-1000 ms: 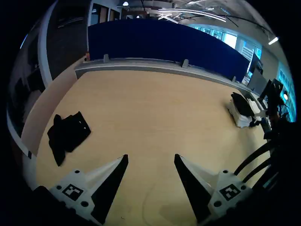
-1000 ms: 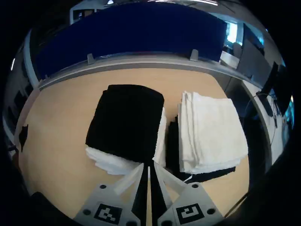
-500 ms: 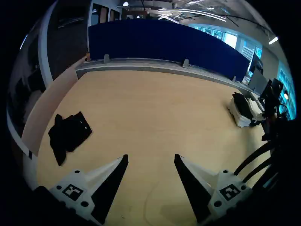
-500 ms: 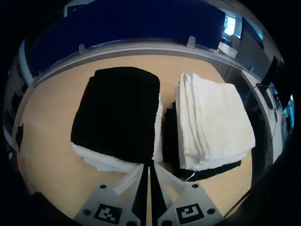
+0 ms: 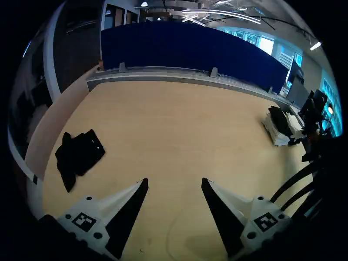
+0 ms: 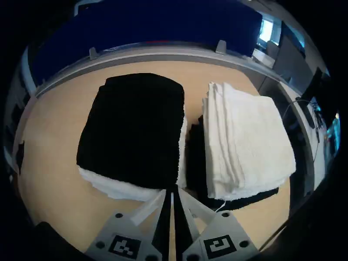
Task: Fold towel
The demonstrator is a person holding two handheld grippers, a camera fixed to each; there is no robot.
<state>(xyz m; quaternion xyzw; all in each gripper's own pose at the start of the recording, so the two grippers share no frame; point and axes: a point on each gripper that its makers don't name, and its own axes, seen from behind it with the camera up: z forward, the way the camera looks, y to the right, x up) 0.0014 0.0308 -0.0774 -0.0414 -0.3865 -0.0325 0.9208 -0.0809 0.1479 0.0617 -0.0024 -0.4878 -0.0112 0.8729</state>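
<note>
We've got the crumpled black towel (image 5: 78, 156) by the pale wooden worktop's (image 5: 182, 126) left edge, ahead-left of our left gripper (image 5: 174, 180), fingers wide, empty – nearer hand, we reckon. Our right gripper (image 6: 172, 191), fingers closed together, noses the folded black towel (image 6: 135, 126) nr the right edge.

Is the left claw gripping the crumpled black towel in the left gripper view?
No, the left claw stands open over bare table, with the black towel lying apart from it.
</note>
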